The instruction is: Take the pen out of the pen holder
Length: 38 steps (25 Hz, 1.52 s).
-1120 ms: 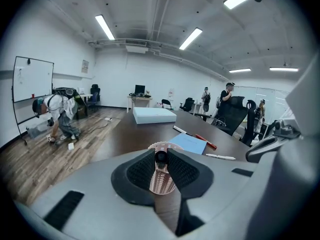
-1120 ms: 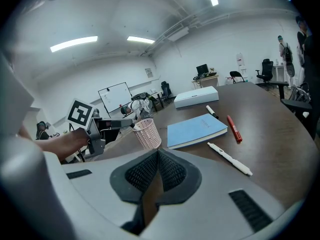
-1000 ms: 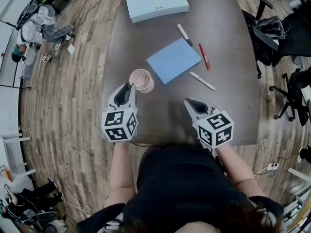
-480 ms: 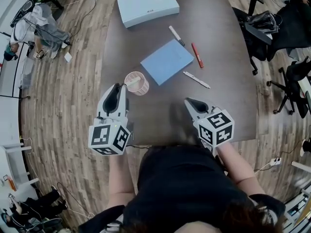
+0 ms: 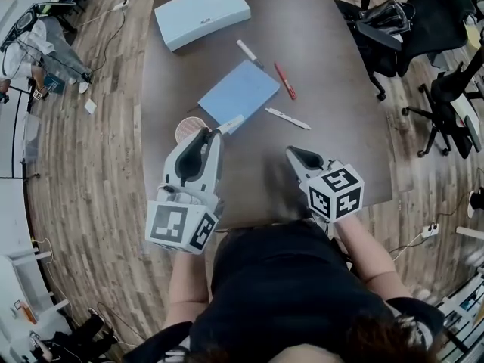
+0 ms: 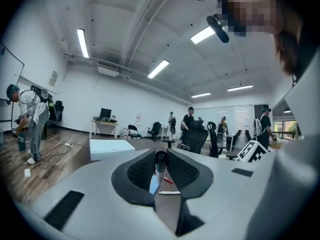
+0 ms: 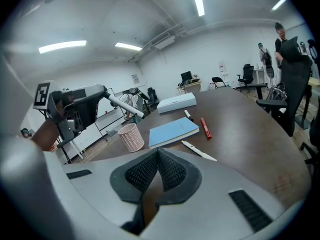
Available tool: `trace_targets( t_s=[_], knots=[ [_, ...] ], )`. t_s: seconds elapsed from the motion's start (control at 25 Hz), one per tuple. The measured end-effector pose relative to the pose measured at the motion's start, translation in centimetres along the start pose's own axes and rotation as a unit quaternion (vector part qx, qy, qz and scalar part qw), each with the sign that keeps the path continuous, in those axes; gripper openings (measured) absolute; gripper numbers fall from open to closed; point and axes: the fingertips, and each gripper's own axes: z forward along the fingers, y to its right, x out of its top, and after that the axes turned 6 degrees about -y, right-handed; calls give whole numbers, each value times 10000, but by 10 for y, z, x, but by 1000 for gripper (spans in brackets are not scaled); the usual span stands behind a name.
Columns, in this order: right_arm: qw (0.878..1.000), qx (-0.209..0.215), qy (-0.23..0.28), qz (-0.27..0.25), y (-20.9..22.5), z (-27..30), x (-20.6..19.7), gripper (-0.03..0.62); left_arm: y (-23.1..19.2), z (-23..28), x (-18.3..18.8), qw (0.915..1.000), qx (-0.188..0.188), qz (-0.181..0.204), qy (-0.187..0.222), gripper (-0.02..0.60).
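My left gripper [image 5: 210, 134] is raised above the table, shut on a white pen [image 5: 231, 122] that sticks out past its tips toward the blue notebook. In the left gripper view the pen [image 6: 159, 168] stands pinched between the pads. The pink mesh pen holder [image 5: 187, 128] stands on the table just beyond and below that gripper, partly hidden by it; it shows whole in the right gripper view [image 7: 131, 136], with the pen [image 7: 125, 105] above it. My right gripper [image 5: 296, 157] hovers near the table's front edge, jaws shut on nothing [image 7: 157, 153].
A blue notebook [image 5: 238, 93] lies mid-table, with a white pen [image 5: 287, 118], a red pen [image 5: 285, 80] and a marker [image 5: 248, 53] around it. A white box [image 5: 201, 13] sits at the far end. Office chairs [image 5: 378, 21] stand to the right.
My left gripper has risen and tilted up, lifting the white pen out of the pink holder. The right gripper has shifted only slightly.
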Motion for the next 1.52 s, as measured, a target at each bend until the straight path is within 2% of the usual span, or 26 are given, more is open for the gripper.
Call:
trace_targets(
  t_s=[0.24,0.52,0.76,1.04,1.32,1.52],
  knots=[
    [9997,-216,13,146,8,-8,-7,18,28,28,-37,9977,-526,-36,-437,87],
    [9989,-376,-6,281,15,-16,-14,18,37,54,-84,9926,-713,-79,-978,87],
    [9985,-427,-46,337,23,-15,-18,18,39,71,-116,9904,-853,-120,-1083,87],
    [9984,-426,-66,358,28,-16,-18,18,44,72,-137,9868,-1123,-355,-1115,87],
    [9987,-401,-119,280,25,-12,-21,18,55,59,-171,9732,-1613,-277,-1616,87],
    [9987,-394,-173,274,25,-9,-23,18,59,55,-192,9634,-1804,122,-1979,87]
  ],
)
